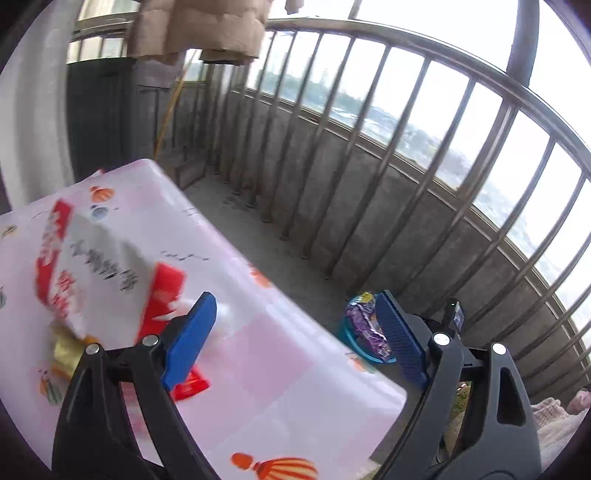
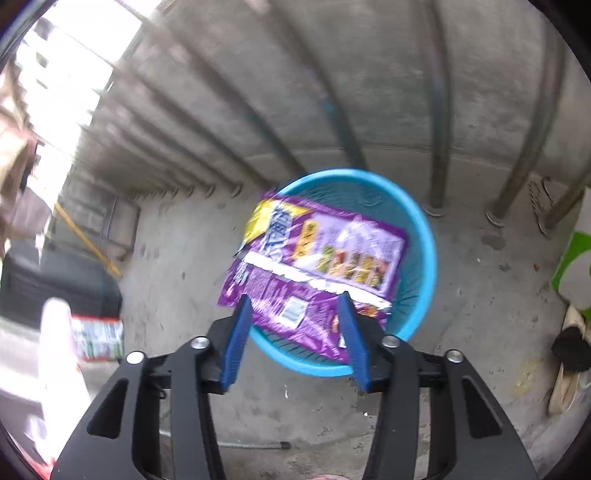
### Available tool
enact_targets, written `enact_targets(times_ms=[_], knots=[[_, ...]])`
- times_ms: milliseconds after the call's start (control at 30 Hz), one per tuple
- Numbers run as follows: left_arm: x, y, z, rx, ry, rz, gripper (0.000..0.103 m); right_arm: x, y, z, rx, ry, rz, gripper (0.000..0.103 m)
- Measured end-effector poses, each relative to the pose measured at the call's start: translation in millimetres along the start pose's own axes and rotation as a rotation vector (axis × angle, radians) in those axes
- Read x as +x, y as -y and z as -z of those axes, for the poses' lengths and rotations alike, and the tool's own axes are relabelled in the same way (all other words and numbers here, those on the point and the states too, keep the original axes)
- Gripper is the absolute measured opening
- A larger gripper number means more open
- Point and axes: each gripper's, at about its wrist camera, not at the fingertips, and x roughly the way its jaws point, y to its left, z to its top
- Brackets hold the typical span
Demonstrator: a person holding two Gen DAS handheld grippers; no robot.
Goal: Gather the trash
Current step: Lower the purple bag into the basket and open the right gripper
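A: Right wrist view. The right tool (image 2: 293,332) is pointing steeply down over a blue basket (image 2: 424,266) that is sitting on the concrete floor (image 2: 480,295). A purple snack bag (image 2: 314,266) is lying across the basket's mouth, its left end sticking out past the rim toward 9 o'clock. The blue fingers (image 2: 236,339) are standing partly apart on either side of the bag's near edge; the pads are not pressing on it, so nothing is gripped.

B: Left wrist view is giving what yours is not: a desk (image 1: 295,369) under a pink cloth with balloon prints. A red-and-white wrapper (image 1: 110,266), blurred, is lying on it at 9 o'clock, with something gold (image 1: 66,350) just beside it, too smeared to name. The left tool (image 1: 299,339) is standing wide with nothing between its fingers.

A: Are you seeing the basket?

B: Partly. It is showing at 4 o'clock past the desk's far edge, down on the floor, with the purple bag crumpled in it. My right finger (image 1: 402,339) is covering most of its rim.

A: Surroundings here: the metal railing posts (image 2: 439,147) are standing just behind the basket at 12 o'clock, a green-and-white object (image 2: 572,266) is sitting at 3 o'clock, and a dark bundle (image 2: 570,347) is lying near it.

B: The same railing (image 1: 406,147) is curving from 12 to 3 o'clock here, and cardboard (image 1: 207,29) is hanging at the top.
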Motion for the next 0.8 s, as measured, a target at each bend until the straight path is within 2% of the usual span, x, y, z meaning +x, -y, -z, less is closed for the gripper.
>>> enact_targets(times_ms=[67,133,233,367,533,667,800], knots=[[-23.6,-30.2,10.6,-0.056,0.029,-0.069,0.083,13.7,-21.6,6.3,-0.091,-0.036,0.024,0.060],[-42.2,-61.7,24.4,-0.134,0.040,-0.131,0.083,31.9,-41.9,12.6,-0.181,-0.086,0.061,0.063],[-59.5,-99.8,42.4,-0.229,0.029,-0.202,0.083,67.1,-74.9,24.8,-0.378,-0.136,0.193,0.063],[-70.4,-129.9,56.7,-0.307,0.017,-0.264,0.083,103.6,-98.8,40.6,-0.607,-0.146,0.369,0.063],[-73.8,-144.5,62.1,-0.341,0.026,-0.298,0.083,121.5,-97.5,43.8,-0.672,-0.142,0.465,0.063],[-69.0,-144.6,64.4,-0.340,0.020,-0.302,0.083,120.5,-93.7,45.5,-0.700,-0.129,0.489,0.061],[-64.6,-143.9,65.5,-0.332,0.009,-0.297,0.083,132.2,-93.7,50.4,-0.805,-0.159,0.515,0.059]])
